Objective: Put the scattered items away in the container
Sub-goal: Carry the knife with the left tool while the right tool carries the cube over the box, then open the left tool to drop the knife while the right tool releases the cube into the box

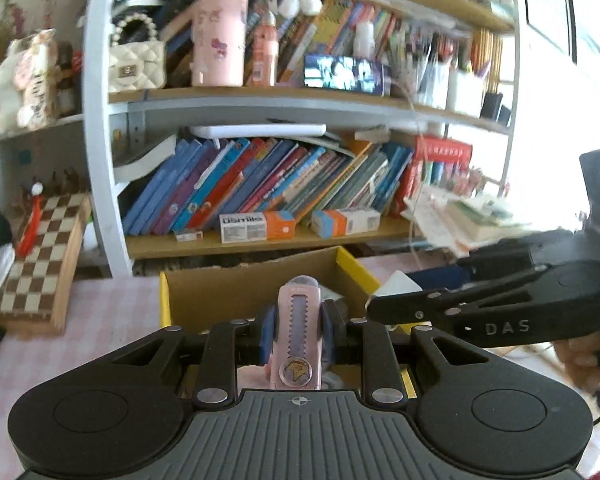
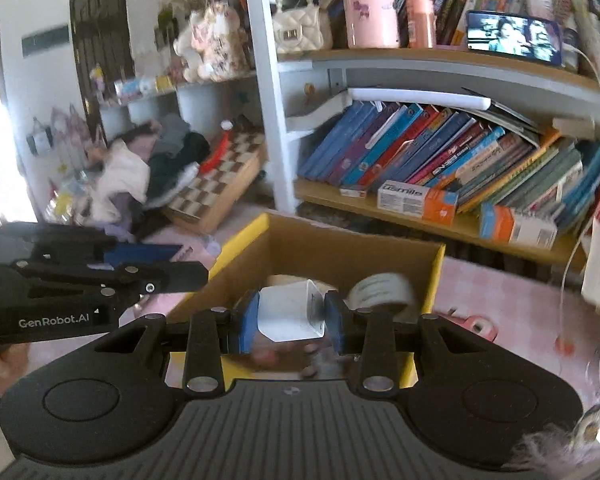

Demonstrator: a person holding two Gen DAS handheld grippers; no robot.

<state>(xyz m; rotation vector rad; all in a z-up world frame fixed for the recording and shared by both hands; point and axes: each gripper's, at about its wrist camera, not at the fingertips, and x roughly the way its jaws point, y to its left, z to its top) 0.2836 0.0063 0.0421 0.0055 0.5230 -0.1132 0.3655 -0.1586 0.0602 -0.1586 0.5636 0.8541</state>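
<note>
Cardboard box (image 2: 340,256) sitting below; left gripper (image 1: 298,330) clamping pink cutter (image 1: 299,336), right gripper (image 2: 290,316) pinching clear cube (image 2: 290,312) above box.

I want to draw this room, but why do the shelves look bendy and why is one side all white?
Left wrist view: the fisheye lens curves the bookshelf rails, and window light whites out the right edge, though the pink item in the left hand-held gripper looks sharp. Right wrist view: same curving, glare at far left, and blur smears the right edge and the cardboard box contents.
</note>
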